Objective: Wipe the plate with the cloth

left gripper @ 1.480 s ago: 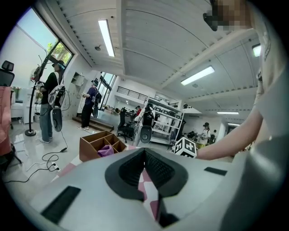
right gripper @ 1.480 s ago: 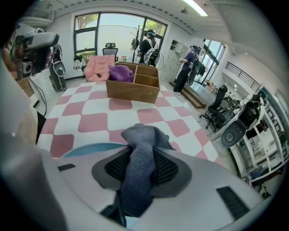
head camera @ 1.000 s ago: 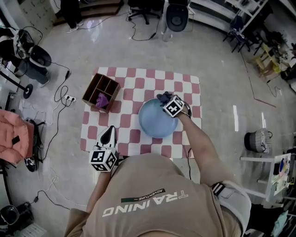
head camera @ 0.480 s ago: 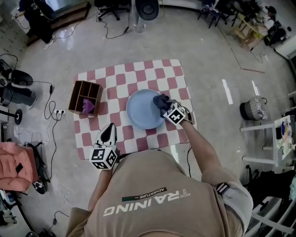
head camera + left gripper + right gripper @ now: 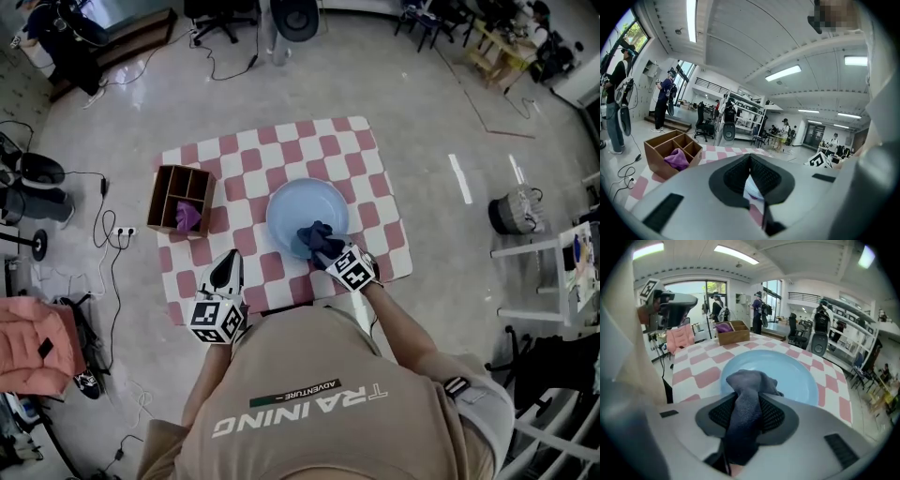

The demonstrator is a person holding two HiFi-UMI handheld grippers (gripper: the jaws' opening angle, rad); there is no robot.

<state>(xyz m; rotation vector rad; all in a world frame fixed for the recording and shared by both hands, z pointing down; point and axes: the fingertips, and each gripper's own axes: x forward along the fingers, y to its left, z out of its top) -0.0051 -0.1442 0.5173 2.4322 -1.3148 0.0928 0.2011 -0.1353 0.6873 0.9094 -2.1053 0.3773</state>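
right gripper (image 5: 325, 249) jaws pinch the cloth (image 5: 314, 234) on the plate (image 5: 298, 200); left gripper (image 5: 232, 262) jaws closed, empty.

Head view steeply down; gripper views low, close, across shared checkered mat (image 5: 373, 184)

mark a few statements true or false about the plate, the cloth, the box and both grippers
1. The right gripper is shut on the cloth. True.
2. The plate is red. False: it is light blue.
3. The box holds a purple cloth. True.
4. The left gripper grips the plate's rim. False: it is off to the plate's left, jaws together on nothing.
5. The plate sits on bare floor. False: it sits on a red and white checked mat.
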